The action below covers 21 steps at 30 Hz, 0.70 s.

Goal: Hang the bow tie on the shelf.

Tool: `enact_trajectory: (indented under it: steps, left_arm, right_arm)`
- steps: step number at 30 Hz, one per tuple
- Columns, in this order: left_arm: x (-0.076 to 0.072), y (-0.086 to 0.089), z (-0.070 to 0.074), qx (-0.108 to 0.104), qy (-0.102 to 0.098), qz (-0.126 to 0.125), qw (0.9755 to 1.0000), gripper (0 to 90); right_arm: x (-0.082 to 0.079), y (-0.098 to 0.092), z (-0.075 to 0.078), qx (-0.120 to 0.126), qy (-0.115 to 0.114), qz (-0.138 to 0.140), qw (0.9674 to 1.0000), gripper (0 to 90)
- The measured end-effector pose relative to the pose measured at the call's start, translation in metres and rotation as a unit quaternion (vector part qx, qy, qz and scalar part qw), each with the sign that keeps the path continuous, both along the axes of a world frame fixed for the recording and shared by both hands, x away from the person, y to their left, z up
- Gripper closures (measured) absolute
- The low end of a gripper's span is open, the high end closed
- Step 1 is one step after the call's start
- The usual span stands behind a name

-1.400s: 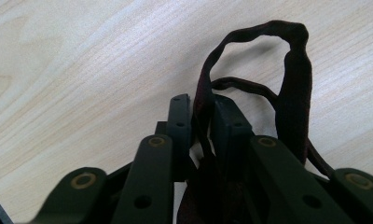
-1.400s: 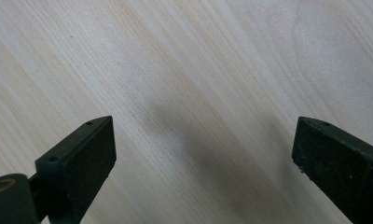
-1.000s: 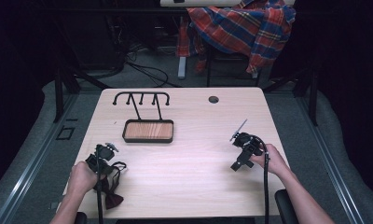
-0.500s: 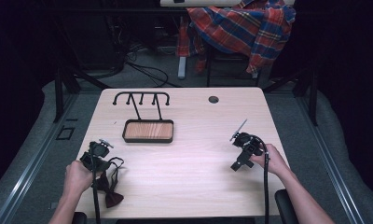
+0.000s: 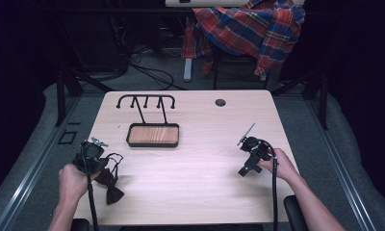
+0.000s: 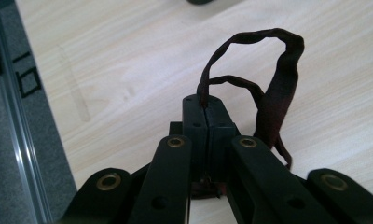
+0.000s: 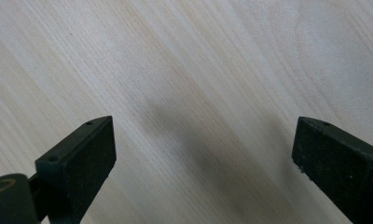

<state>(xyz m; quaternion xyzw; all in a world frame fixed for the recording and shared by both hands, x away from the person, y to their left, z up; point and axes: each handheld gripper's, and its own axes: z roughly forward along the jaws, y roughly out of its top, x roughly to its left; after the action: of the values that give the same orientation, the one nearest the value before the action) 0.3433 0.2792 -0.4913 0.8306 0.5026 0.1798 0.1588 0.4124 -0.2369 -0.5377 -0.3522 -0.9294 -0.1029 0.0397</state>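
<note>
Left gripper view: left claw [image 6: 206, 122] is pinching a dark bow tie strap [image 6: 250, 60].
Right claw [image 7: 203, 163] is hanging spread wide over the bare desk [image 7: 184, 70].

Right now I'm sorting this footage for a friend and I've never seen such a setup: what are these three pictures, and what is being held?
A person sits at a wooden table with a hand-held gripper in each hand; there is no robot arm. The high view looks down from above. On the table stands a black hook rack with a wooden tray. The other two pictures come from cameras riding on the grippers. The left gripper has its fingers shut on the thin strap of a dark bow tie. The right gripper is open over bare wood.
</note>
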Motion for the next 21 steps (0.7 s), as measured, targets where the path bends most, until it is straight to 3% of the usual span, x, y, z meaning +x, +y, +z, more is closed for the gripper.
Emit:
enact_trajectory:
  steps: [11,21]
  left_arm:
    - [-0.005,0.0,0.017,-0.013,-0.042,0.003,0.999,89.3]
    - [-0.008,0.005,0.035,-0.03,-0.081,0.015,0.9961,89.3]
  right_arm:
    - [0.0,0.0,0.0,-0.003,0.0,0.001,1.0,6.0]
    - [0.0,0.0,0.0,-0.003,0.002,0.001,1.0,6.1]
